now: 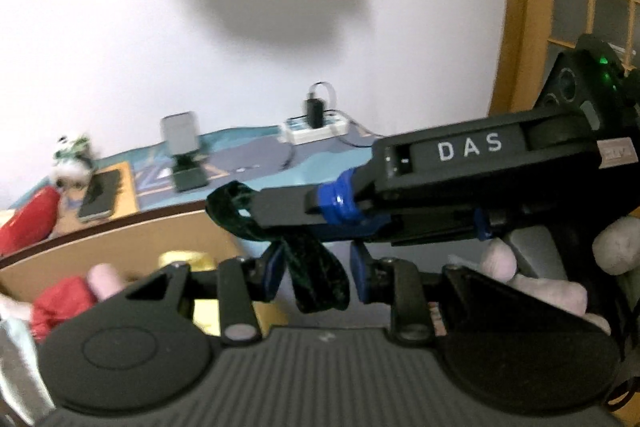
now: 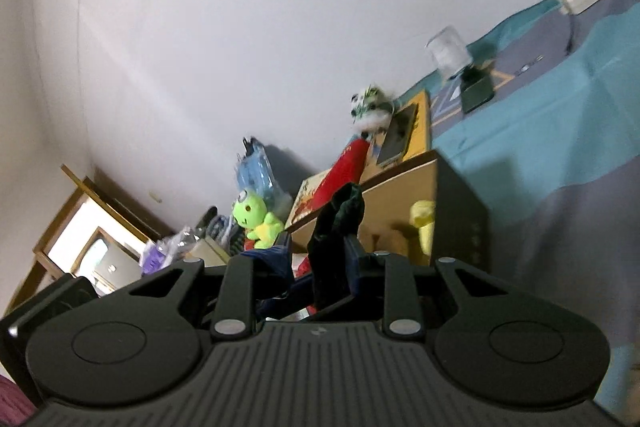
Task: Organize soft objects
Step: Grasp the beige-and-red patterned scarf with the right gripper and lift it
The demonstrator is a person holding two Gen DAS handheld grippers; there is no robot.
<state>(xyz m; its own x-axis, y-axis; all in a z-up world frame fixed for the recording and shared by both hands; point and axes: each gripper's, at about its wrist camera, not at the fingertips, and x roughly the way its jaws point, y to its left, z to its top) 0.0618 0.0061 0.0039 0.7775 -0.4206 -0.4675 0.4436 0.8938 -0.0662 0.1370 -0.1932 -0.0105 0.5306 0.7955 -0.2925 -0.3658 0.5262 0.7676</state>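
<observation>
The dark green velvet band (image 1: 316, 267) hangs in the air above the box (image 1: 120, 251), limp and light. The right tongs (image 1: 244, 211) pinch its upper loop; the left tongs (image 1: 314, 273) sit spread around its dangling tails. It looks slippery, so bunched folds should give the surest hold.

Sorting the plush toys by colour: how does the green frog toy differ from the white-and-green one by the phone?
The green frog plush is bright lime with a yellow body; the white-and-green plush is mostly white with dark and green markings. The frog sits among clutter left of the cardboard box; the white one rests higher, beside the phone. The frog reads fairly sharp, while the white one is blurred. Both are small soft toys, apart from either gripper.
</observation>
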